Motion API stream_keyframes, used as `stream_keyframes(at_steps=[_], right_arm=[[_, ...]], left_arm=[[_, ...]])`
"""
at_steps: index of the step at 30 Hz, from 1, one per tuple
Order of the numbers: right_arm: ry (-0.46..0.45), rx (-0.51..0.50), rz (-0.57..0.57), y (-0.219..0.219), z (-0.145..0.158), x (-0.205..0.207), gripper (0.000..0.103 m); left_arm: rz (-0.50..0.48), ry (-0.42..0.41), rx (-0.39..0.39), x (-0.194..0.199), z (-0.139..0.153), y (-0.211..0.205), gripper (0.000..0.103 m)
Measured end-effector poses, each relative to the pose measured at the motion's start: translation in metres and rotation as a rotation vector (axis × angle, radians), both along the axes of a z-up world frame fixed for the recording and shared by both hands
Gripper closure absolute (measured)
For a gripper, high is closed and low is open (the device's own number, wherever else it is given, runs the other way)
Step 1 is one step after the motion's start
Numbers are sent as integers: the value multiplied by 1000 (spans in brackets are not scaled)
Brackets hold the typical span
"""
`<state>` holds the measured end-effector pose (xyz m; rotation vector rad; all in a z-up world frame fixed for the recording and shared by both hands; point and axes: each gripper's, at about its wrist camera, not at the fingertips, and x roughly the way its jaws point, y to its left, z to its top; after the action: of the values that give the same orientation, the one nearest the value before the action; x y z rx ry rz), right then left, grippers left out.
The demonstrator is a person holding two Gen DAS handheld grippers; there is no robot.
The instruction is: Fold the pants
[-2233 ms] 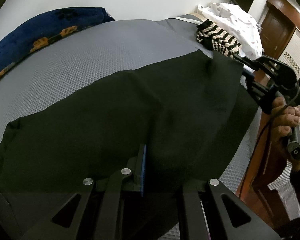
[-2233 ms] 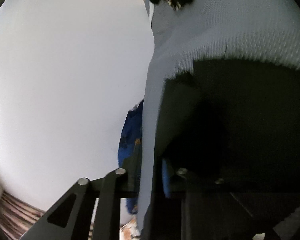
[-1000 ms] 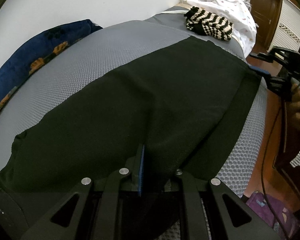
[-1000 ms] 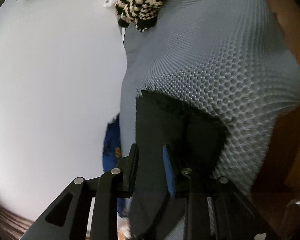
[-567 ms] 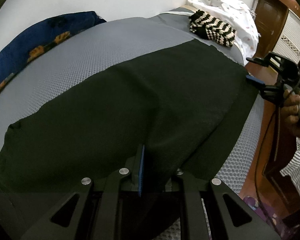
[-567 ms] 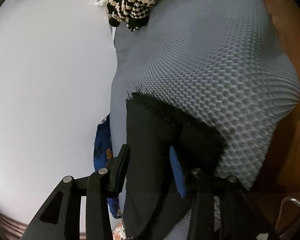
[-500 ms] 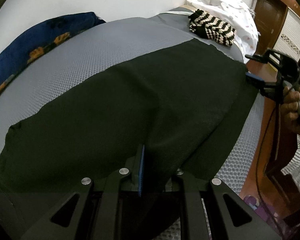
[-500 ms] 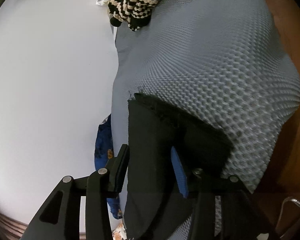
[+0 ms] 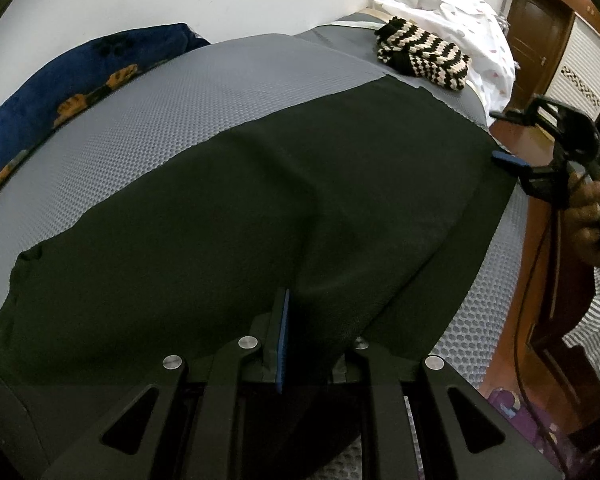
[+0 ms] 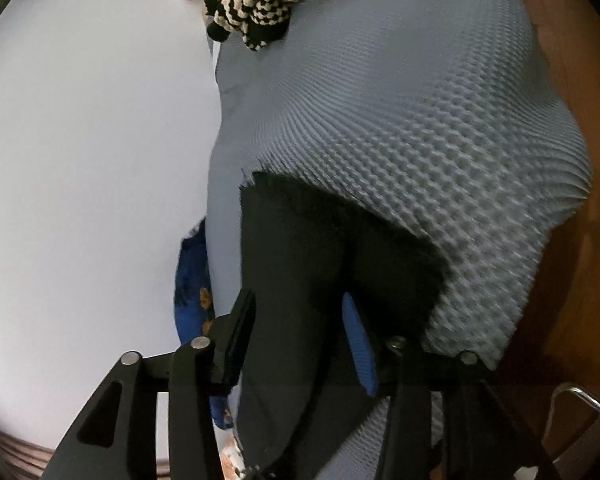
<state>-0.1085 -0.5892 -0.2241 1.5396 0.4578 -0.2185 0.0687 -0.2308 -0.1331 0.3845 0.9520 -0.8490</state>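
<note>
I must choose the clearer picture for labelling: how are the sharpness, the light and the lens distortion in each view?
Left wrist view: sharp, evenly lit, but the black pants show little detail; fisheye bends the grey mattress edge. Right wrist view: softer, mesh blurred near the right side, white wall bright, strongly curved.

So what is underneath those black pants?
The black pants lie spread on a grey honeycomb-textured mattress, which shows all around them. The mattress surface directly beneath the fabric is covered, so anything lying there cannot be seen.
</note>
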Motion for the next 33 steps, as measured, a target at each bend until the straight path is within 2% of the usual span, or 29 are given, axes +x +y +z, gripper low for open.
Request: stream_keyframes(at_steps=[3,12,13,14,15,16,18,23,33], right_arm=[[-17,-9,-28,1,2,4,50],[-13,-105,0,6,8,8,55],[-3,-117,4,6,8,9,60],[25,-144,20,6,8,12,83],[62,-173,41,6,8,14,96],[75,-174,37,5,4,12,98],[59,-173,22,6,2,7,99],[45,-251,14,14,18,-8,99],[61,-229,-27,16,15,-40,99]], left_arm=[[3,3,-2,0,0,0,88],[-3,-4,2,-1,-2,-1,88],[-5,-7,3,-1,-2,-1,88],[-5,-8,3,-2,-2,-1,88],[-6,-10,2,-2,-2,-1,88],[-9,-15,0,-3,-2,-1,88],[-17,-29,-2,-4,-3,0,88],[-28,-53,-6,-10,-1,2,88],[-56,-83,0,-31,0,7,88]])
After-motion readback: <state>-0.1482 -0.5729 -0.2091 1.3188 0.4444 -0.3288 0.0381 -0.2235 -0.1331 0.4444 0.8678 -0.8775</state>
